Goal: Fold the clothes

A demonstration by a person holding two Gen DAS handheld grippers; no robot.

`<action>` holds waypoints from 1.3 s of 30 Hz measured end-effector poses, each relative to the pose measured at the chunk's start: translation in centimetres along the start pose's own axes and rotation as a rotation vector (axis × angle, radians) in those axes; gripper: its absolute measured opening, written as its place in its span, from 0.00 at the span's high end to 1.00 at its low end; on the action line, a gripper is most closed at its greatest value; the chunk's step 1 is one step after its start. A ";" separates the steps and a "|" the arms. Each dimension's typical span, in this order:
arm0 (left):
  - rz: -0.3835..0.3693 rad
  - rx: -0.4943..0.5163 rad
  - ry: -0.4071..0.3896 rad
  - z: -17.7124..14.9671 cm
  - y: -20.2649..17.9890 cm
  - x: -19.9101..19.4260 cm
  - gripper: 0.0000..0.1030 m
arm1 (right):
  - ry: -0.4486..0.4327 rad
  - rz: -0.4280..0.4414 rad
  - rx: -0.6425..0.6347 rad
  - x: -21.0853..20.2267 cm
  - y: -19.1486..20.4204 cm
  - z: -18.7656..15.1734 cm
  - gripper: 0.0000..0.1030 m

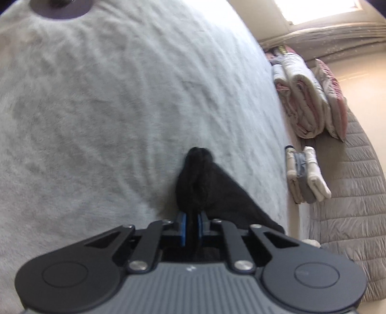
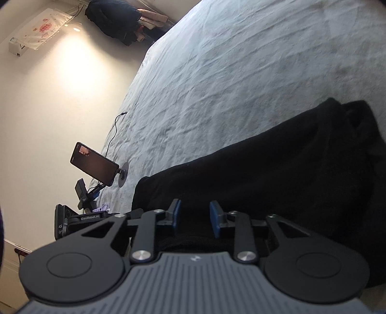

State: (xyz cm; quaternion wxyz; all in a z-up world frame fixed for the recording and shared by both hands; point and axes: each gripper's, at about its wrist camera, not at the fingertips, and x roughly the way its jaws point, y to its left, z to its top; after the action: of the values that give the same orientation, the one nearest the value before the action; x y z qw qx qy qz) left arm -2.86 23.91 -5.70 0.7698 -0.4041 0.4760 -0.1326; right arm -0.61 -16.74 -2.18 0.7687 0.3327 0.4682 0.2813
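Note:
A black garment (image 1: 207,190) lies bunched on the pale bedspread (image 1: 108,108). My left gripper (image 1: 191,223) is shut on a fold of it, and the cloth rises in a dark hump just beyond the blue pads (image 1: 183,227). In the right wrist view the same black garment (image 2: 277,169) stretches across the bed from lower left to right. My right gripper (image 2: 195,211) sits low over its near edge with its blue pads (image 2: 215,215) a clear gap apart. Dark cloth lies between and under them, and I see no pinch.
Folded white and grey items (image 1: 304,174) and rolled pink-white quilts (image 1: 306,101) sit on a quilted grey cover (image 1: 349,205) at the right. A phone on a stand (image 2: 95,163) with a cable, and camera gear (image 2: 79,217), stand at the bed's left edge. A dark disc (image 1: 61,8) lies at the far side.

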 end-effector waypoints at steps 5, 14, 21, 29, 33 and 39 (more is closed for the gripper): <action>-0.058 0.059 -0.018 -0.5 -2.6 -0.9 0.92 | 0.006 0.012 0.054 0.8 -0.8 0.4 0.80; -0.223 0.156 0.005 -1.8 -9.1 0.5 0.92 | 0.028 -0.052 0.065 1.0 -2.2 0.7 0.80; -0.266 0.212 0.063 -3.0 -13.5 4.4 0.92 | -0.047 0.046 0.154 -2.7 -4.0 1.6 0.57; -0.262 0.233 0.127 -4.7 -15.3 8.1 0.92 | -0.136 0.162 0.291 -6.7 -7.1 1.6 0.53; -0.247 0.239 0.152 -5.1 -15.9 9.7 0.92 | -0.167 0.251 0.354 -8.2 -8.4 1.3 0.46; -0.264 0.204 0.214 -5.7 -15.6 12.1 0.86 | -0.194 0.303 0.423 -9.5 -10.1 1.0 0.35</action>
State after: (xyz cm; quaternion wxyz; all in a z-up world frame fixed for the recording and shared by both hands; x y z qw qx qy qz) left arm 1.39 4.06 -2.86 0.7276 -0.3664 0.4822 -0.3221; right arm -2.34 -30.29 -4.58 0.6727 0.5772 0.3857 0.2559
